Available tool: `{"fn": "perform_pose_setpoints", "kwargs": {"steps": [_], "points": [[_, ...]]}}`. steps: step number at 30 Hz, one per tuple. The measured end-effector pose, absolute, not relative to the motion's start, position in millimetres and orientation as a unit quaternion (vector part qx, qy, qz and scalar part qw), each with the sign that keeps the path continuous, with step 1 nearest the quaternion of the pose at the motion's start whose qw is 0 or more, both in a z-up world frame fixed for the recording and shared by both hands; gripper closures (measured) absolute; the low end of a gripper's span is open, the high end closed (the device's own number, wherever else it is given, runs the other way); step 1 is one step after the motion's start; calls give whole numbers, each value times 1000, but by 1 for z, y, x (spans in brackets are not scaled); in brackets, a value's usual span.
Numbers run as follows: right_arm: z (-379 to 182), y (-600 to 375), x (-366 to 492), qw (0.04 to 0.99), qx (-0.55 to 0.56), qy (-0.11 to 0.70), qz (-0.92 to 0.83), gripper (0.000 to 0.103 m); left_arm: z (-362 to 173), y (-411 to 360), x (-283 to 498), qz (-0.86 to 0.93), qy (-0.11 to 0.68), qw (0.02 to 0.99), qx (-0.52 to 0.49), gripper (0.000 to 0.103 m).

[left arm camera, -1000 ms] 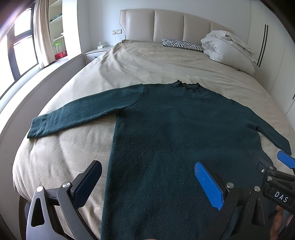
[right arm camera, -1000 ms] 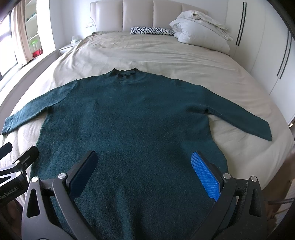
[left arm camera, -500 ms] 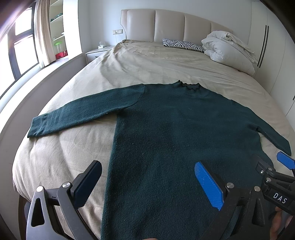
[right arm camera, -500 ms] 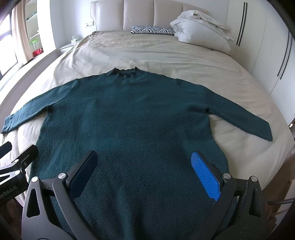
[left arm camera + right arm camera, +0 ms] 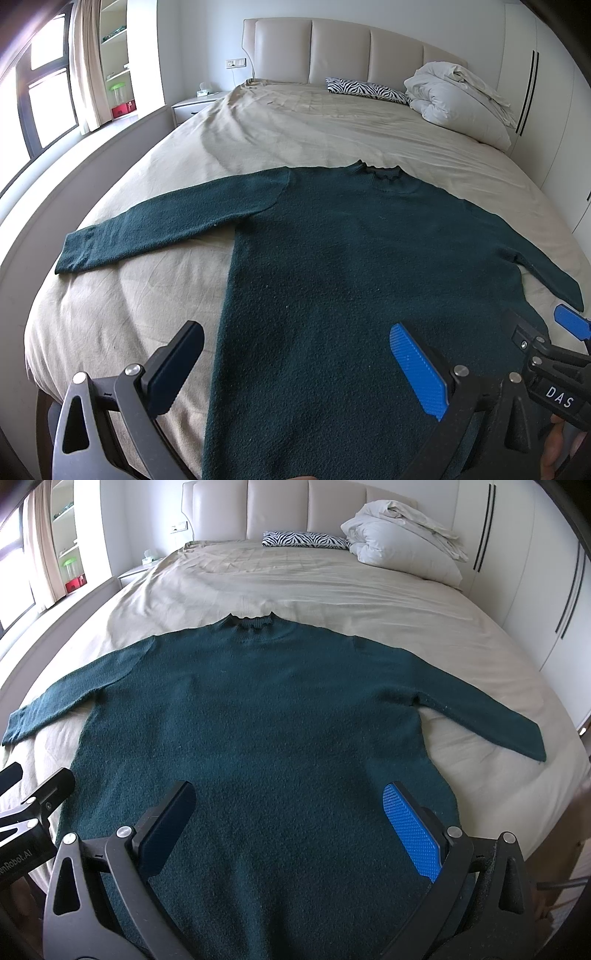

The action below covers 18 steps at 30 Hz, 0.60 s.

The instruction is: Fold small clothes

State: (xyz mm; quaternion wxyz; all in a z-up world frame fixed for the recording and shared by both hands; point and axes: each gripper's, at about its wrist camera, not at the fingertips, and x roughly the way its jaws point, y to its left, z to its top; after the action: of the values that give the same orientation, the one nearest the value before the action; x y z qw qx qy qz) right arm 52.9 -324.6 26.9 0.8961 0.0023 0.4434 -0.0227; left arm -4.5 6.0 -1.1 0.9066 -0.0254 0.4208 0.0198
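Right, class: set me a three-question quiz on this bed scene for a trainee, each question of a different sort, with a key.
1. True or false: the dark green sweater lies flat on the bed with both sleeves spread out to the sides.
2. Multiple choice: the left tool and the right tool are A) both open and holding nothing, B) both shut on the sweater, C) one open, one shut.
3. Fill in: beside the white duvet at the headboard lies a pillow with a ____ pattern.

Key: 1 true; 2 A; 3 zebra.
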Motion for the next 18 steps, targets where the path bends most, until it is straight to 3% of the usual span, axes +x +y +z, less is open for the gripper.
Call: {"fn": "perform_pose_setpoints", "kwargs": {"steps": [18], "points": [[23, -320, 51, 894, -3, 448, -21, 0, -5, 11, -7, 19, 423, 906, -26, 0]]}}
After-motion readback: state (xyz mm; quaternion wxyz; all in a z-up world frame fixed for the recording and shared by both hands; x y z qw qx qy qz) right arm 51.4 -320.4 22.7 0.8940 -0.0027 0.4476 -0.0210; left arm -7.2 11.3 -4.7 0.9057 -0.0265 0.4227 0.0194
